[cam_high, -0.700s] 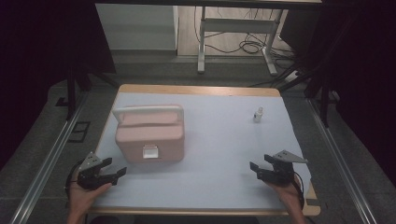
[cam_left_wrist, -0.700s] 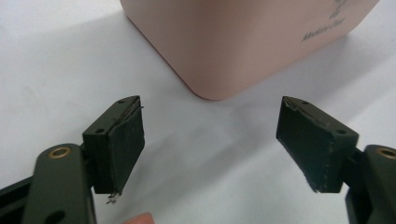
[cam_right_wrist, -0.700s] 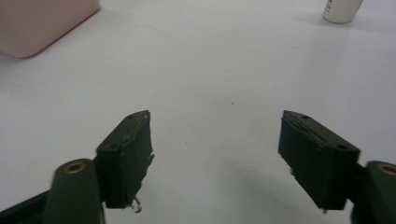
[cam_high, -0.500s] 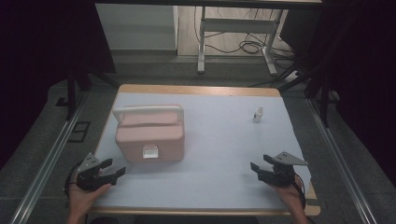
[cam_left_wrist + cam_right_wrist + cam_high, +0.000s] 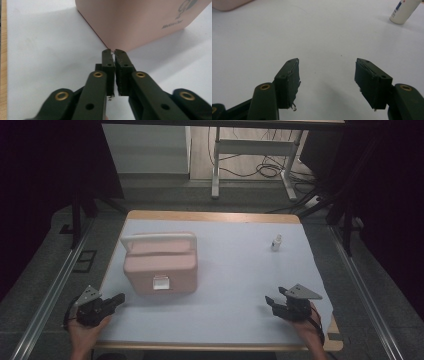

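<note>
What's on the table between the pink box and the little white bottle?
Nothing. In the high view, only bare white tabletop stretches between the pink box and the little white bottle.

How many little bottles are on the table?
1. The small white bottle stands upright on the far right part of the table, well away from the pink case. More could sit hidden behind or inside the case.

Matt pink plastic case (image 5: pixel 160 267) on smooth white sheet (image 5: pixel 235 285) over wooden table (image 5: pixel 210 216).
</note>
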`<state>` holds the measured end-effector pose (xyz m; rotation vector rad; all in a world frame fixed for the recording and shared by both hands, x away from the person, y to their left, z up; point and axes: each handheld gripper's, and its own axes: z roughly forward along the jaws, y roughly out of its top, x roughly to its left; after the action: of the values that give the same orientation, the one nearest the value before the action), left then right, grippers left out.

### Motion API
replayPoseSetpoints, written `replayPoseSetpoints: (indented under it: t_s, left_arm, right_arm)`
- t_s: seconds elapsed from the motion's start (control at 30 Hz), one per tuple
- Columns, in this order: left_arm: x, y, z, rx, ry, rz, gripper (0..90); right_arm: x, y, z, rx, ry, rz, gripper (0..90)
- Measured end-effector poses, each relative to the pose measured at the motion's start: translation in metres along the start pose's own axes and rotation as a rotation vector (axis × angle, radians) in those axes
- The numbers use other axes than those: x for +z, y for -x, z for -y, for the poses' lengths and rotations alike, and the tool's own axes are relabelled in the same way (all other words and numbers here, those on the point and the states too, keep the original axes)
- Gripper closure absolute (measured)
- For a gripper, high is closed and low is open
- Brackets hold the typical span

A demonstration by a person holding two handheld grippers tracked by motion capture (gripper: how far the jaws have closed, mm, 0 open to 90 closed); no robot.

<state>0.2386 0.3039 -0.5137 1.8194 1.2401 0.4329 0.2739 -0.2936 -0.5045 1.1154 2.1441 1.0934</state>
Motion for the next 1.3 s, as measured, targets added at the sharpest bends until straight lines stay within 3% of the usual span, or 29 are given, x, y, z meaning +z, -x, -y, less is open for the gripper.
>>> replayPoseSetpoints:
  t_s: [0.27, 0.57, 0.83, 1.1, 1.13, 1.3]
  left_arm:
    - [0.003, -0.011, -0.008, -0.024, 0.005, -0.03, 90.0]
    - [0.003, -0.02, -0.041, 0.0, 0.015, -0.043, 90.0]
    - [0.021, -0.023, -0.07, 0.038, -0.014, -0.032, 90.0]
    - [0.043, -0.023, -0.082, 0.045, -0.047, -0.01, 90.0]
    - [0.046, -0.023, -0.083, 0.049, -0.053, -0.027, 90.0]
    - [0.052, -0.026, -0.084, 0.026, -0.053, -0.026, 90.0]
  right_arm:
    - [-0.003, 0.004, 0.004, 0.008, -0.006, 0.024, 37.1]
    - [-0.007, 0.007, 0.004, 0.011, 0.012, 0.051, 37.9]
    - [-0.007, 0.004, 0.003, -0.004, 0.009, 0.062, 38.1]
    - [-0.006, 0.003, 0.002, -0.012, 0.01, 0.064, 38.1]
    - [-0.006, 0.003, 0.002, -0.012, 0.009, 0.064, 38.0]
    - [-0.005, 0.003, 0.002, -0.014, 0.013, 0.062, 38.1]
